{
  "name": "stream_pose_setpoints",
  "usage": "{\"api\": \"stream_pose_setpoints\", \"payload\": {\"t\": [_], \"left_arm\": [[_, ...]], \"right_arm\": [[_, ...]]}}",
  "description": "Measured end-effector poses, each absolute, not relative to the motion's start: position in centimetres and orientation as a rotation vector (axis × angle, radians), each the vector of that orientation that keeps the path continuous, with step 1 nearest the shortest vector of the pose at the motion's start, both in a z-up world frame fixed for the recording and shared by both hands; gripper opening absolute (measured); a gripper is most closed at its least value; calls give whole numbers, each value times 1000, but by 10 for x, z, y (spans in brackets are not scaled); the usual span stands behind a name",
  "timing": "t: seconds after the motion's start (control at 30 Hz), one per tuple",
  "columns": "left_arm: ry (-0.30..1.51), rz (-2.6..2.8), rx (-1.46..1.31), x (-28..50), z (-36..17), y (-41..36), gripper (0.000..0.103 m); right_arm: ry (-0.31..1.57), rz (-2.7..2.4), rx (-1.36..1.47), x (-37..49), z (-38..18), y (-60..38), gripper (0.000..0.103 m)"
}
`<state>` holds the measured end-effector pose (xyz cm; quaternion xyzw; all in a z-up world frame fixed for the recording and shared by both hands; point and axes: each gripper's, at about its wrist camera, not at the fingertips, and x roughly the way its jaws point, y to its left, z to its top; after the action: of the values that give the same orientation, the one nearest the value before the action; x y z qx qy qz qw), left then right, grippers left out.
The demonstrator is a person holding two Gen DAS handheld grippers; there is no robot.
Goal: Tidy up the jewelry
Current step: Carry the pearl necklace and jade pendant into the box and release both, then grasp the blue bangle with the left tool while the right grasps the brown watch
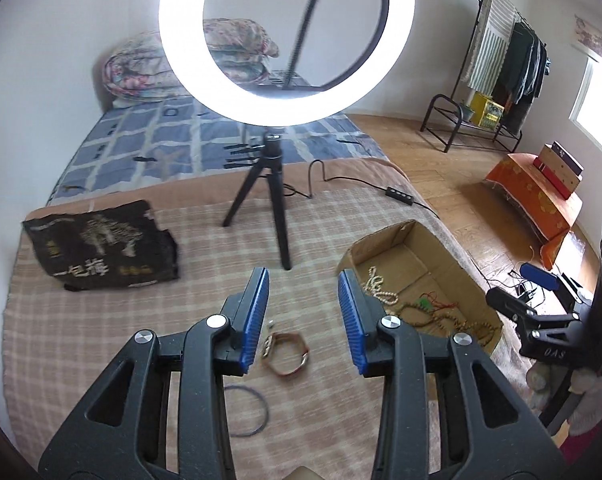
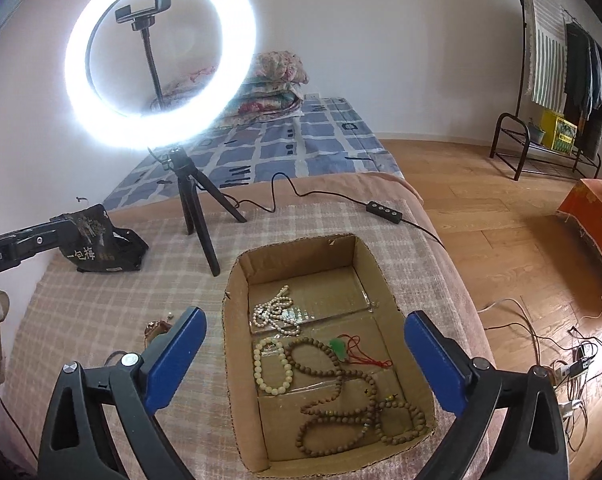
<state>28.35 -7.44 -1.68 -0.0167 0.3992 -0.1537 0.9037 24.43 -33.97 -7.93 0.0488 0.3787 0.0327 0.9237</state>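
Though both empty: brown bracelet (image 1: 286,356) beneath part-open left tool (image 1: 303,322), box (image 2: 237,360) jewelry under wide right tool (image 2: 305,364).

You are facing a glowing ring light (image 2: 161,60) at twelve o'clock; a clothes rack (image 1: 509,64) is standing at two o'clock on wooden floor (image 2: 501,232).

On the bed (image 2: 101,320): cardboard box (image 2: 237,320) near the right edge, ring light tripod (image 2: 197,216) behind it, bag (image 2: 101,248) toward the left edge. Inside the box: bead strings (image 2: 341,392) and pendant (image 2: 339,348). Left of the box, on the blanket: bracelet (image 1: 285,360), thin ring (image 1: 249,410) before it.
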Motion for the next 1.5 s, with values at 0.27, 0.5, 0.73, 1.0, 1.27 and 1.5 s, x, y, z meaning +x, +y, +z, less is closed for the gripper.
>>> {"api": "stream_pose_setpoints", "payload": {"t": [0.27, 0.5, 0.73, 1.0, 1.27, 1.5], "left_arm": [[837, -279, -73, 245, -24, -24, 42], [895, -258, -97, 228, -59, -1, 66], [956, -294, -103, 221, -95, 1, 71], [1043, -314, -98, 221, -137, -5, 72], [1090, -333, -79, 221, -165, -17, 73], [1116, -302, -27, 229, -188, -28, 81]], "right_arm": [[727, 116, 107, 232, -72, -313, 103], [766, 203, 77, 232, -79, -274, 103], [842, 273, 40, 242, -100, -241, 103], [916, 321, 59, 263, -120, -218, 103], [1006, 325, 106, 284, -145, -209, 103], [1046, 321, 112, 295, -156, -207, 103]]}}
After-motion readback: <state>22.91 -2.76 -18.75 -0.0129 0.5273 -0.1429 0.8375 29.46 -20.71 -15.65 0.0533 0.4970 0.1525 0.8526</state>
